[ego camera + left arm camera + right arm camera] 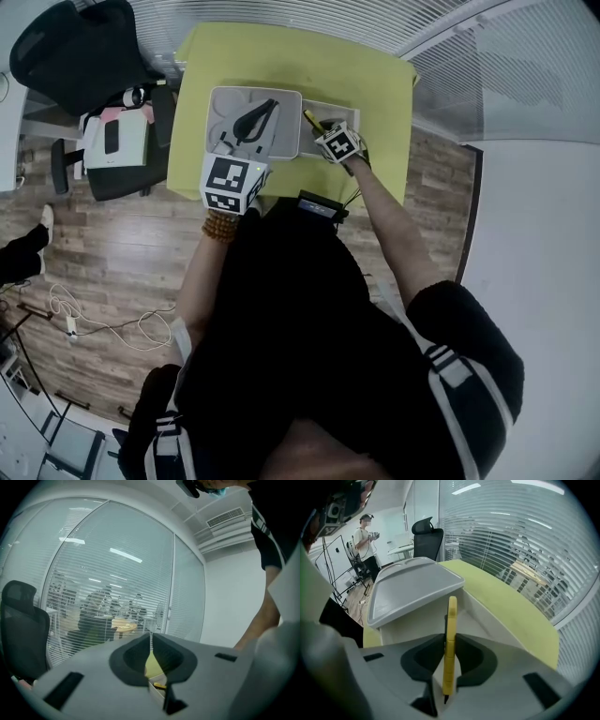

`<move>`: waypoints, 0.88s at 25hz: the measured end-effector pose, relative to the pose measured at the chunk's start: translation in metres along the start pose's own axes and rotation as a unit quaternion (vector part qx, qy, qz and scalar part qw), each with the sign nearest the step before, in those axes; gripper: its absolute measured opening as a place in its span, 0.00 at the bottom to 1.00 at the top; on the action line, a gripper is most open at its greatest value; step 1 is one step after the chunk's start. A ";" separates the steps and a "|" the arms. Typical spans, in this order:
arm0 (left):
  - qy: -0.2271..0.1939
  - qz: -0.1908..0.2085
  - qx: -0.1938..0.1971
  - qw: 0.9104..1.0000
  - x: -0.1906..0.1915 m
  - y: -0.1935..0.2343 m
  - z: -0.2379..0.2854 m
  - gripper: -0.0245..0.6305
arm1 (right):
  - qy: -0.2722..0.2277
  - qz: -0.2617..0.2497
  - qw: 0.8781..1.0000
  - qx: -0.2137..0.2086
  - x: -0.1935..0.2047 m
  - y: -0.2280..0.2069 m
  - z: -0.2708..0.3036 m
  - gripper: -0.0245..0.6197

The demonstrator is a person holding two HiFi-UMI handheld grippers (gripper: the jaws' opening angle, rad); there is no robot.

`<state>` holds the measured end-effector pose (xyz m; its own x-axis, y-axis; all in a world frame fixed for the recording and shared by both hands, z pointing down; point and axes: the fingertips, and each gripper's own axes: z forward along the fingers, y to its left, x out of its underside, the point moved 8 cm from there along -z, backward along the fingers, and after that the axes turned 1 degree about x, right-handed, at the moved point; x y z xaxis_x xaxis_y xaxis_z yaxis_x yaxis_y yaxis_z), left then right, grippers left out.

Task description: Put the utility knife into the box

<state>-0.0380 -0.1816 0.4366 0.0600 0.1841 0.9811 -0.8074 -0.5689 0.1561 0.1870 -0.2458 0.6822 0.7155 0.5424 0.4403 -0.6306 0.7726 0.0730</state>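
The yellow utility knife (pixel 451 616) stands upright between the jaws of my right gripper (pixel 450 637), which is shut on it. It hangs over the open base of the pale grey box (pixel 487 620). In the head view the knife (pixel 311 119) pokes out past the right gripper (pixel 324 131) above the box base (pixel 330 109) on the yellow-green table (pixel 281 56). The box lid (pixel 230 108) is swung open to the left. My left gripper (pixel 263 112) reaches over it. Its jaws (pixel 150 637) are closed on a thin pale edge that looks like the lid's rim.
A black office chair (pixel 80 47) and a second chair loaded with items (pixel 112 141) stand left of the table. Cables (pixel 94 319) lie on the wooden floor. A black device (pixel 319 204) sits at the table's near edge. A person (pixel 365 531) stands far off.
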 end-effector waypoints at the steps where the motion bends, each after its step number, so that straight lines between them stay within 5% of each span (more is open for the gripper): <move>1: 0.000 0.000 0.000 1.000 0.000 0.000 0.000 0.08 | 0.002 -0.004 1.000 -0.001 0.001 0.000 0.002 0.15; 22: 0.003 0.006 -0.007 1.000 0.003 0.002 0.000 0.08 | 0.040 -0.021 0.999 -0.015 0.004 0.007 0.015 0.15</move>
<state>-0.0399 -0.1822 0.4397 0.0466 0.1818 0.9822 -0.8163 -0.5598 0.1424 0.1806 -0.2430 0.6981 0.7642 0.5328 0.3635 -0.5908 0.8044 0.0631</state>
